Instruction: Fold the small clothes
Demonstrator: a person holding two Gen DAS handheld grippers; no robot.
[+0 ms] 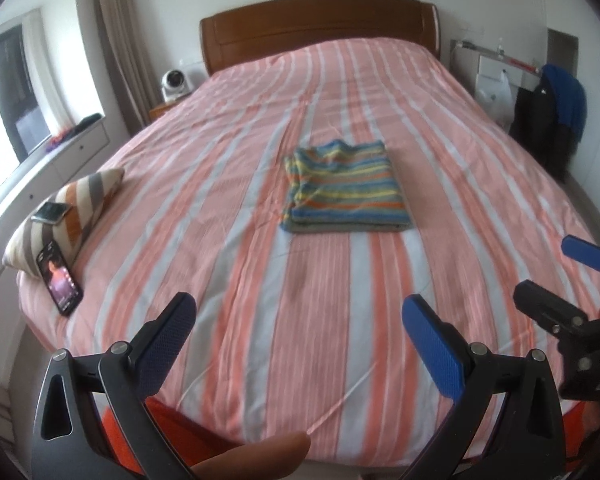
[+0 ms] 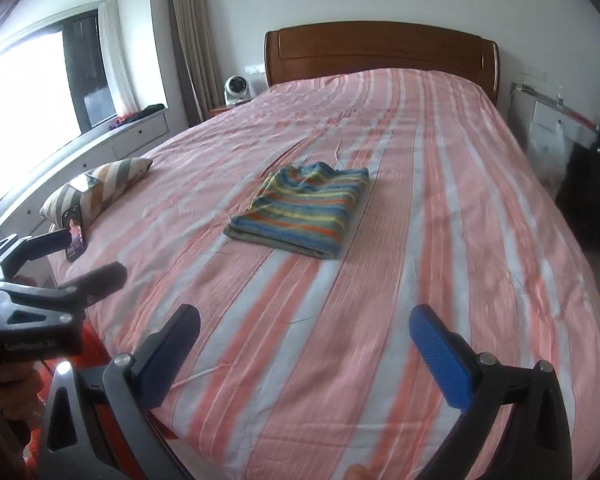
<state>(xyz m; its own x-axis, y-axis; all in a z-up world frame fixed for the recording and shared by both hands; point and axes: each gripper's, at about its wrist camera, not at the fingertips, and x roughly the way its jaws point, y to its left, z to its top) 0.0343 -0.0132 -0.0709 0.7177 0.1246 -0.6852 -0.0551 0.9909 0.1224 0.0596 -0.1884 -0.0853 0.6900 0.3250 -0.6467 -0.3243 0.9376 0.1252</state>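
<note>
A small striped garment (image 1: 346,188) in blue, yellow, green and orange lies folded into a neat rectangle on the middle of the bed; it also shows in the right wrist view (image 2: 304,210). My left gripper (image 1: 300,320) is open and empty, held near the foot of the bed, well short of the garment. My right gripper (image 2: 306,330) is open and empty too, also back near the foot. Each gripper shows at the edge of the other's view: the right one (image 1: 556,276) and the left one (image 2: 88,254).
The bed has a pink and white striped cover (image 1: 260,280) and a wooden headboard (image 1: 320,28). A striped pillow (image 1: 66,216) with a phone on it lies at the left edge, and a lit phone (image 1: 60,284) leans against it. Clothes hang at the right (image 1: 556,120).
</note>
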